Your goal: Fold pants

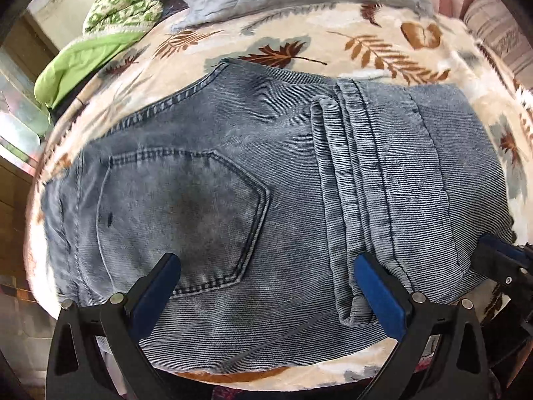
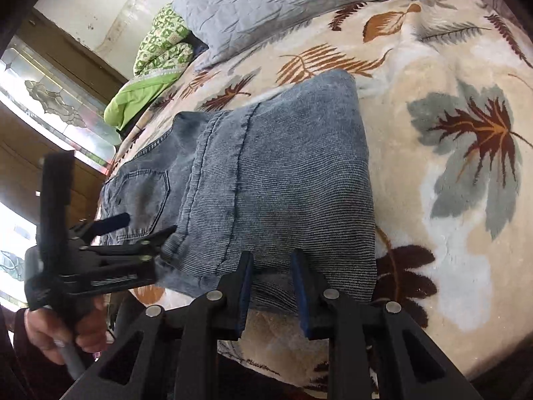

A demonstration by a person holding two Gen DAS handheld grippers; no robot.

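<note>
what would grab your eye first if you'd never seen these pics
The faded blue jeans, folded on the leaf-print blanket, back pocket up and hems laid across. The left tool hovers open above them; the right tool sits narrowly parted at their near edge.

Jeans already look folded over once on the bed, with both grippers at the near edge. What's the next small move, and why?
Probably lower both grippers onto the near edge and pinch it. The jeans lie flat, legs doubled over the seat, on the blanket. The left gripper is wide open above the pocket side; the right gripper stands narrowly open, clamping nothing.
</note>
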